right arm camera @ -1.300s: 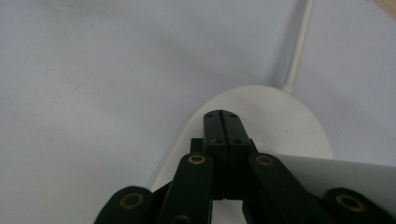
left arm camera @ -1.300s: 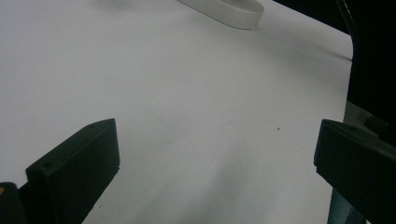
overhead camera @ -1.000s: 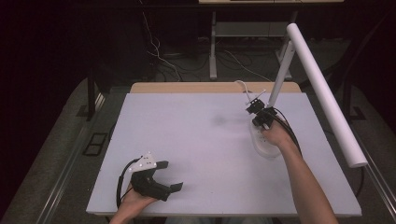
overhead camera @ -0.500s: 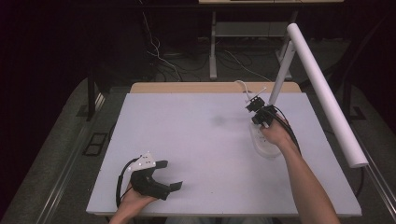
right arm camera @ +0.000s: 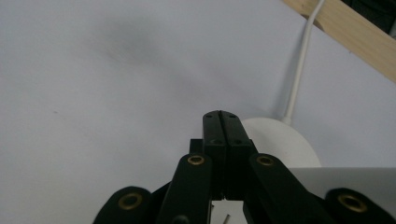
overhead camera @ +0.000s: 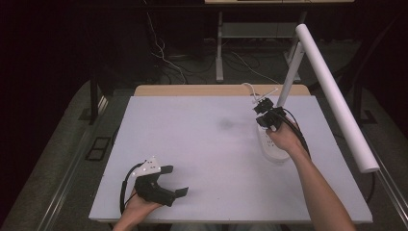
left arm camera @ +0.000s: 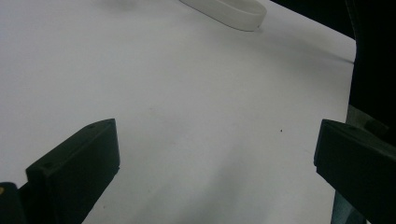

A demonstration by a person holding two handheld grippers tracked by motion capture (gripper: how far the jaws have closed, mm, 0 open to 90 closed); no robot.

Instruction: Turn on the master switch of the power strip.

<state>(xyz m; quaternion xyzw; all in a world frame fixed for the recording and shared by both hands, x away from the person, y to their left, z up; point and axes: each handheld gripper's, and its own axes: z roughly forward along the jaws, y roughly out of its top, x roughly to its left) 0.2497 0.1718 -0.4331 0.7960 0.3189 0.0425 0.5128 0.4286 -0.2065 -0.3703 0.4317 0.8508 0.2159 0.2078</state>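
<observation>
**Right gripper pressed shut over the lamp base at the far right of the bench**

Where the white desk lamp's flat oblong base [overhead camera: 272, 147] lies on the far right part of the bench [overhead camera: 202, 159], its long axis is seen to run from the near side towards the far edge, and the white slanted stem [overhead camera: 290, 77] rises from its far end. From the top of that stem a long white tube head [overhead camera: 334, 96] is carried out over the right edge of the bench, sloping towards the near side. A thin white cord [right arm camera: 299, 60] is led from the round far end of the base [right arm camera: 285, 140] across to the wooden strip [right arm camera: 345, 32] at the back.

Directly over the far end of the base, just beside the foot of the stem, the right gripper [overhead camera: 268, 117] is held, its jaws clenched together with nothing between them, as is shown plainly in the right gripper view [right arm camera: 226, 135]. The tips are pointed down at the base; whether they touch it cannot be told. A press on a switch there is judged to be the step in hand.

Well apart, at the near left corner, the left gripper [overhead camera: 168, 190] is rested on the bench with its jaws spread wide and released; from it the base lies far ahead and to the right [left arm camera: 224, 11]. The right hand is therefore much the nearer.

No brand, label or writing can be read on the lamp, the grippers or the bench.
</observation>
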